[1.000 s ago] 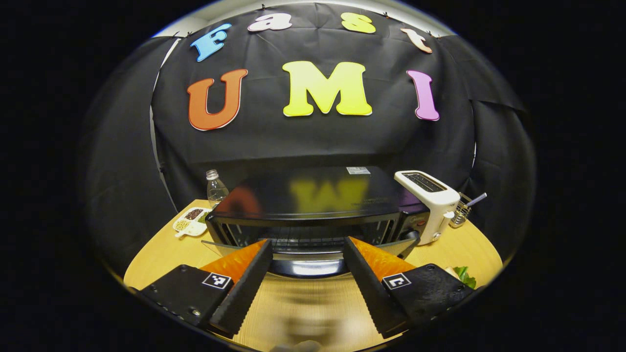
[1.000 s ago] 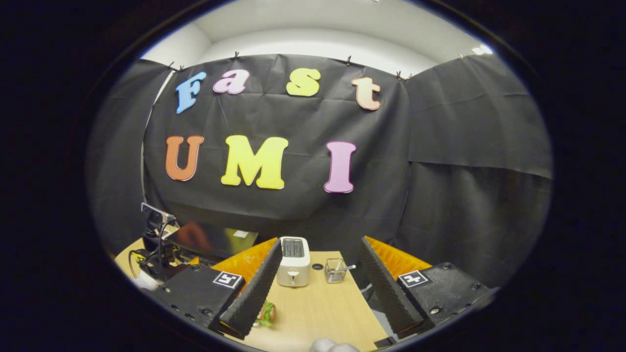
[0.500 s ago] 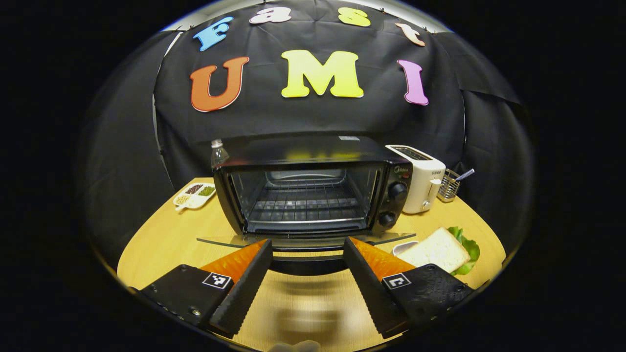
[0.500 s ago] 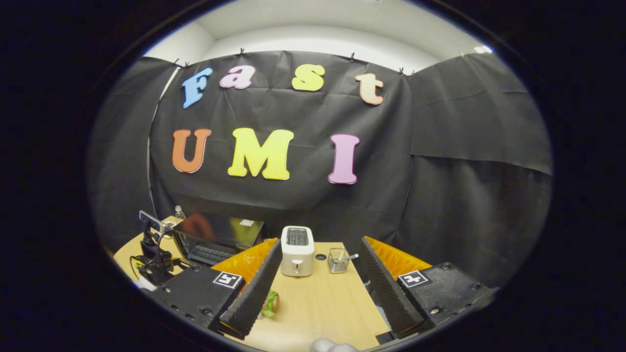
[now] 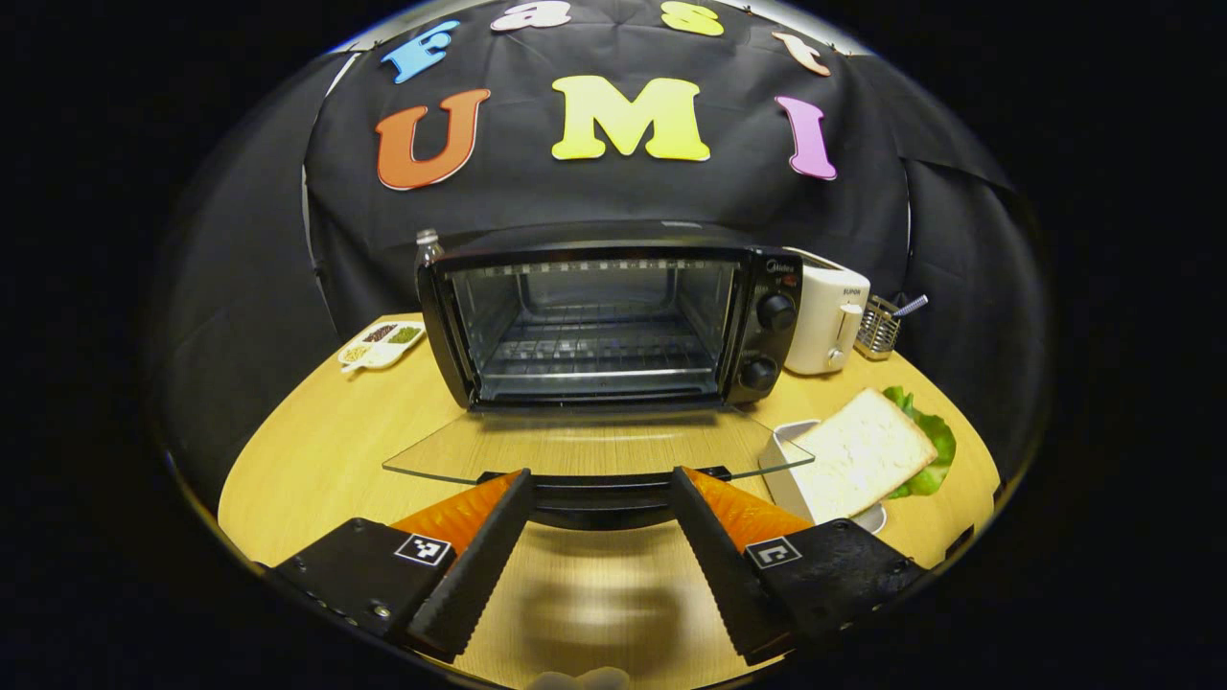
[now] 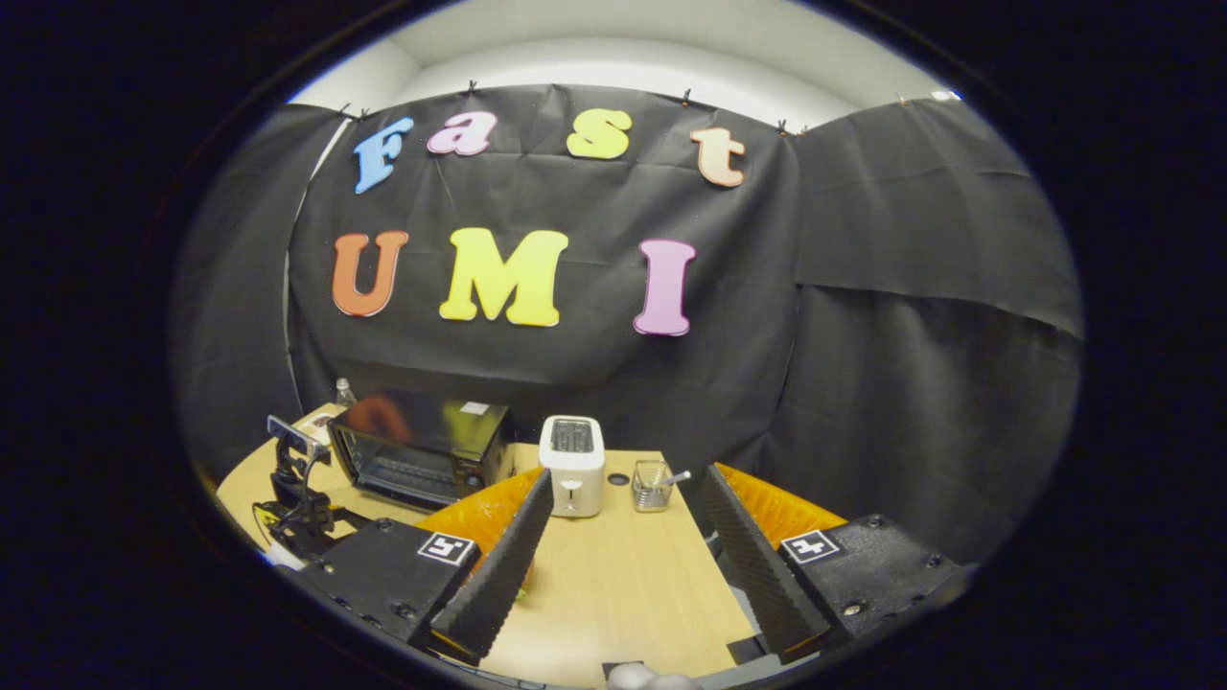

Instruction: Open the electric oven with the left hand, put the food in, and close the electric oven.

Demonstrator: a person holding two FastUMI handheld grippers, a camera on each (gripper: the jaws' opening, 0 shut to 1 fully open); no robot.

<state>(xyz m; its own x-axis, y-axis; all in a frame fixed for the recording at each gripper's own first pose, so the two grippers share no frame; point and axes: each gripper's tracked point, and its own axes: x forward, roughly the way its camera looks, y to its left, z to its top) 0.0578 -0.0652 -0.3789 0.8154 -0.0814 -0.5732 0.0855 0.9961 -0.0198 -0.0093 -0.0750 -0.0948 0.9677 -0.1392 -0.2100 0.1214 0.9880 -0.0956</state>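
A round wooden tabletop (image 5: 326, 450) stands in a black-curtained booth. At its far left sits a small divided dish (image 5: 380, 343) of seeds or beans, with a clear bottle (image 5: 427, 244) behind the oven's corner. In the middle is the black electric oven (image 5: 604, 321), its glass door (image 5: 594, 450) swung fully down and lying flat, the wire rack inside bare. The left tongs (image 5: 599, 537) are spread wide, with the door's dark handle (image 5: 599, 500) lying between the two fingers; neither finger seems to press on it, though contact is hard to judge. To the right of the oven stand a white toaster (image 5: 824, 321) and a small wire holder (image 5: 877, 328). Nearer, just beside the door's right corner, is the food: a slice of bread (image 5: 868, 452) with lettuce (image 5: 930, 450) under it, resting on a small white dish (image 5: 791, 470).

In the right gripper view, the right tongs (image 6: 623, 565) are also wide and empty, held above the tabletop's right side and facing the toaster.

The opening step looks done. The next move, as I judge it, is for the right tongs to swing left, close on the bread, and carry it over the lowered door onto the rack without knocking the glass.
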